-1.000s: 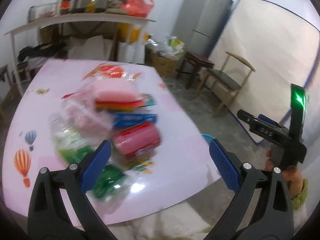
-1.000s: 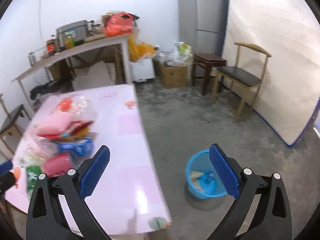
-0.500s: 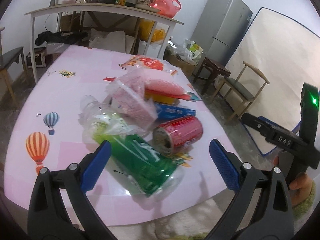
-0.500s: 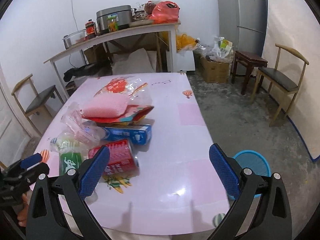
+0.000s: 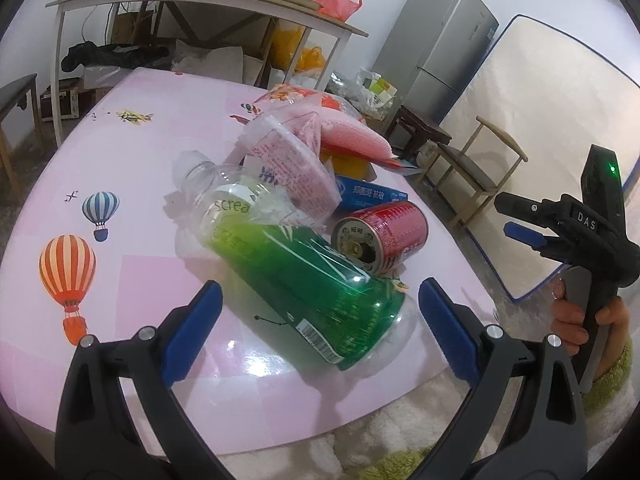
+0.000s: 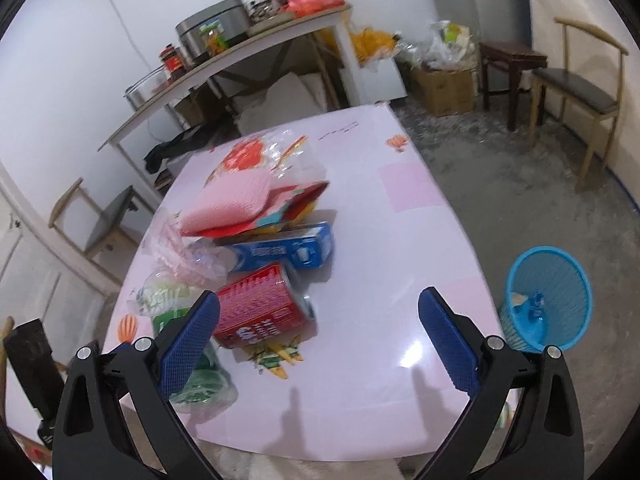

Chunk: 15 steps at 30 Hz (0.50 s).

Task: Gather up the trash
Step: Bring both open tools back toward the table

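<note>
A pile of trash lies on the pink table [image 5: 120, 152]. It holds a green plastic bottle [image 5: 304, 280], a red can [image 5: 384, 236], a blue box [image 5: 368, 196], a clear printed wrapper [image 5: 288, 160] and a pink sponge [image 5: 352, 140]. My left gripper [image 5: 318, 326] is open and empty, its fingers either side of the bottle's base, just short of it. My right gripper [image 6: 318, 336] is open and empty above the table's near edge, the red can [image 6: 260, 308] by its left finger. The right gripper also shows at the right of the left wrist view [image 5: 520, 220].
A blue mesh bin [image 6: 548, 296] with some trash in it stands on the floor right of the table [image 6: 360, 380]. Behind are a cluttered shelf table [image 6: 240, 48], a fridge [image 5: 436, 48], wooden chairs [image 6: 576, 88] and a mattress [image 5: 552, 132] against the wall.
Both grippers swung from the floor and bin side toward the trash pile and moved closer to it. The left now frames the green bottle. Both stayed open.
</note>
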Available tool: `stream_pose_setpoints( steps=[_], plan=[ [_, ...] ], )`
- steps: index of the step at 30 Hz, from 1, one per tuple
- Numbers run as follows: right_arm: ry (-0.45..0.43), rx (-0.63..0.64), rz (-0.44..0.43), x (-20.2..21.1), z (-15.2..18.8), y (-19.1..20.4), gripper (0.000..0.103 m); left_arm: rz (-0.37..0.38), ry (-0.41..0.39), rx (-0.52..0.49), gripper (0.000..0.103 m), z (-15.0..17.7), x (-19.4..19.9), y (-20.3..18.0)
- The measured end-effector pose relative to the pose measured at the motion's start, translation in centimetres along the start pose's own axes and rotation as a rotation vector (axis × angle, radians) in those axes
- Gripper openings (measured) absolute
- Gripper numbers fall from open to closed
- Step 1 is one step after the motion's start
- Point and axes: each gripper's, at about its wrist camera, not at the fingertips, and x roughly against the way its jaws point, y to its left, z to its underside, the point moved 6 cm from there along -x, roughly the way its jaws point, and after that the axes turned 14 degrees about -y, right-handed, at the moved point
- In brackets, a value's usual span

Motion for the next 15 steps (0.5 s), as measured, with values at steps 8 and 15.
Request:
stream_pose_setpoints(
  steps=[8, 15],
  plan=[
    [0.015, 0.135, -0.154, -2.1, -0.6, 5.9, 0.096, -0.021, -0.032, 0.032, 0.094, -1.1, -0.5, 1.6],
    [0.037, 0.156, -0.247, -4.1, -1.0, 9.9, 0.089, -0.009, -0.087, 0.007, 0.094, -3.9, -1.1, 2.3]
  ],
)
